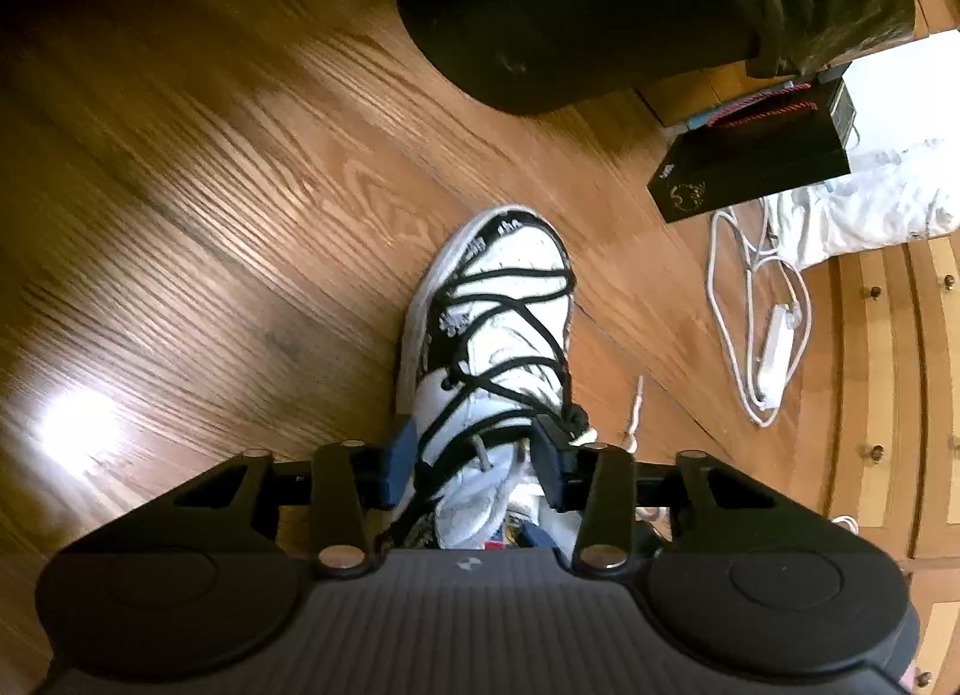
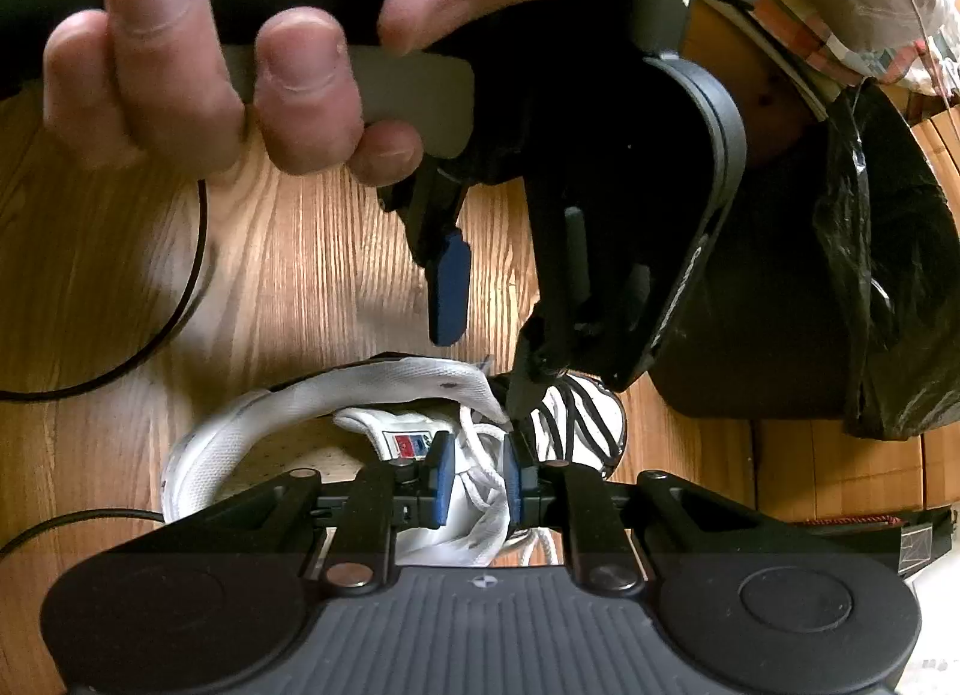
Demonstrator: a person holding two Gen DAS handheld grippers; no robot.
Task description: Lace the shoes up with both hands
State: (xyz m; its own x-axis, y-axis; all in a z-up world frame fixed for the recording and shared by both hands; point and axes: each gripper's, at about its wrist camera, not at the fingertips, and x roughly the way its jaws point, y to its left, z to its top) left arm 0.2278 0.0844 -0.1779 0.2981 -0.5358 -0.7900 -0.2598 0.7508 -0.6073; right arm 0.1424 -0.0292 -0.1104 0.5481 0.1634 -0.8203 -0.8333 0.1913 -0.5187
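Between the fingers of the left gripper point(image 1: 474, 470) sits the ankle part of the white shoe point(image 1: 492, 323), w/ black lace point(image 1: 510, 299) criss-crossed ahead of them toward the toe. Fingers are spread; right pad point(image 1: 549, 455) touches a black lace knot, left pad stands just beside the shoe side. Right gripper point(image 2: 477, 485) has fingers partly apart, w/ white lace point(image 2: 486, 479) and tongue fabric between; cannot tell if pads press it. Beyond its fingers a hand point(image 2: 240, 59) holds the left gripper over the wood floor point(image 1: 210, 155).
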